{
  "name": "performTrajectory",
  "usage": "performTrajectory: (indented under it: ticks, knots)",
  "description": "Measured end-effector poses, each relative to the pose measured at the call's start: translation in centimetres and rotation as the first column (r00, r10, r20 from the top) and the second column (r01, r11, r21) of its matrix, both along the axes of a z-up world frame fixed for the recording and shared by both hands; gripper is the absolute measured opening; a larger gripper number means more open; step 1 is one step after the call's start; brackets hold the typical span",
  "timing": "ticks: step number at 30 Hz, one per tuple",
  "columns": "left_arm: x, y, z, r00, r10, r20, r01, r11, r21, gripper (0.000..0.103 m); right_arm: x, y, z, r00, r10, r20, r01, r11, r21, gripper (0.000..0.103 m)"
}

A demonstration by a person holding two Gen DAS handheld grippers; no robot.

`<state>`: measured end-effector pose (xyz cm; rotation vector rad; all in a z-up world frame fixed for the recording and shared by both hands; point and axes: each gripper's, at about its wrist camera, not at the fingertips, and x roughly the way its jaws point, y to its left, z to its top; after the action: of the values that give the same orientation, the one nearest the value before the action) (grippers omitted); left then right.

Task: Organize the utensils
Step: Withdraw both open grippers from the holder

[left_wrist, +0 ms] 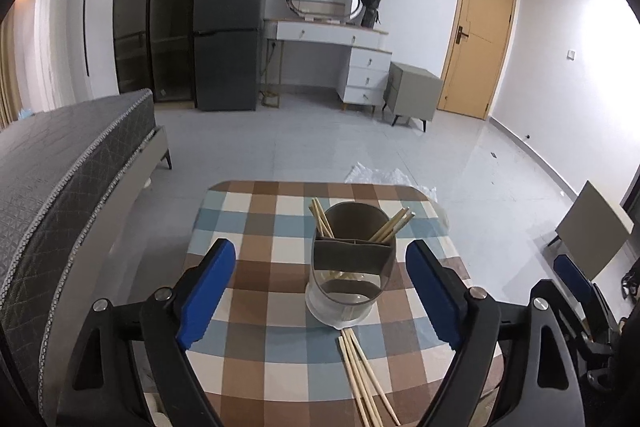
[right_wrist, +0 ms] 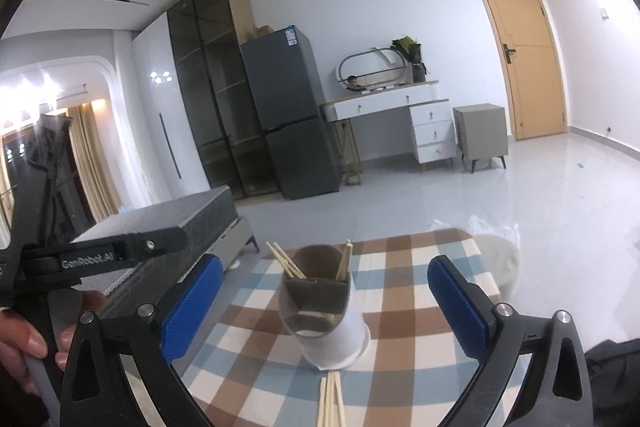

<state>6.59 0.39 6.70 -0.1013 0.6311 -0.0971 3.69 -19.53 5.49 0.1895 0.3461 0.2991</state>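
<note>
A grey and white utensil holder (left_wrist: 350,267) stands on the checkered table (left_wrist: 260,219). Wooden chopsticks lean out of its back compartments on the left (left_wrist: 322,221) and right (left_wrist: 394,225). Several loose chopsticks (left_wrist: 364,379) lie on the table just in front of the holder. My left gripper (left_wrist: 320,291) is open and empty, its blue pads either side of the holder, hovering in front of it. In the right wrist view the holder (right_wrist: 324,311) and loose chopsticks (right_wrist: 330,403) show between my open, empty right gripper (right_wrist: 326,307).
A grey bed (left_wrist: 60,179) lies close to the table's left edge. White plastic wrap (left_wrist: 384,177) lies on the floor behind the table. A fridge (left_wrist: 230,27), a dressing table (left_wrist: 332,59) and a door (left_wrist: 478,31) stand far back. The left gripper's handle (right_wrist: 100,255) crosses the right wrist view.
</note>
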Motion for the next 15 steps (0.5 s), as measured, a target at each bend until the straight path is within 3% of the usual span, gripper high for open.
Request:
performTrajectory:
  ticks: [5, 9, 15]
  knots:
    - [-1.1, -0.1, -0.6, 0.999, 0.009, 0.038, -0.009, 1.0, 0.002, 0.084, -0.3, 0.3, -1.4, 0.999, 0.003, -0.05, -0.003, 1.0, -0.011, 0.103]
    - [-2.2, 0.0, -1.2, 0.993, 0.069, 0.097, -0.072, 0.997, 0.027, 0.084, -1.1, 0.6, -2.3, 0.999, 0.01, -0.045, -0.012, 0.999, -0.039, 0.103]
    - [-2.1, -0.3, -3.0, 0.997, 0.047, 0.058, -0.049, 0.998, 0.04, 0.084, -1.3, 0.7, -3.6, 0.997, 0.013, -0.076, -0.019, 0.997, -0.08, 0.103]
